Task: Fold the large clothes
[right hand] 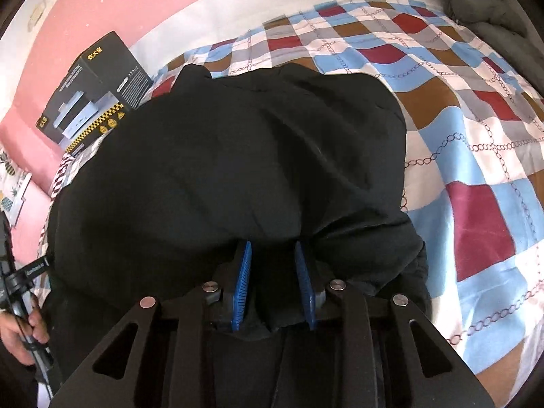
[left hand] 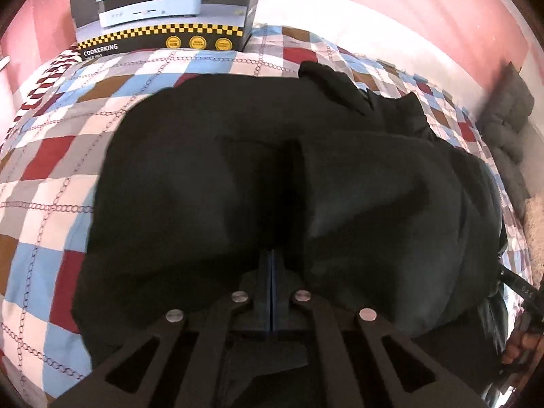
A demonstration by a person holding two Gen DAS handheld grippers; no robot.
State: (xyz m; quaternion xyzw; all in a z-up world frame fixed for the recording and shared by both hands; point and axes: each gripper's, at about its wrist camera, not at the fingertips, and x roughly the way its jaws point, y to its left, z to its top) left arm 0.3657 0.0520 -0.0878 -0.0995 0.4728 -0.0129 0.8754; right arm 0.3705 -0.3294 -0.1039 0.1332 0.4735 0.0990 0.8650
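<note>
A large black garment [left hand: 272, 170] lies bunched on a checked bedspread [left hand: 51, 176] and fills the middle of both views [right hand: 221, 170]. My left gripper [left hand: 271, 255] is shut, its blue pads pressed together with the garment's near edge draped over the fingertips. My right gripper [right hand: 273, 248] has its blue pads [right hand: 243, 282] apart, with a thick fold of the black garment bunched between them; the fingertips are buried under the cloth.
A black Cookerking appliance box [left hand: 163, 10] stands at the head of the bed against the pink wall, also in the right wrist view [right hand: 91, 95]. A grey padded cushion [left hand: 506, 108] sits at the right. The other hand and gripper handle show at the left edge of the right wrist view [right hand: 20, 306].
</note>
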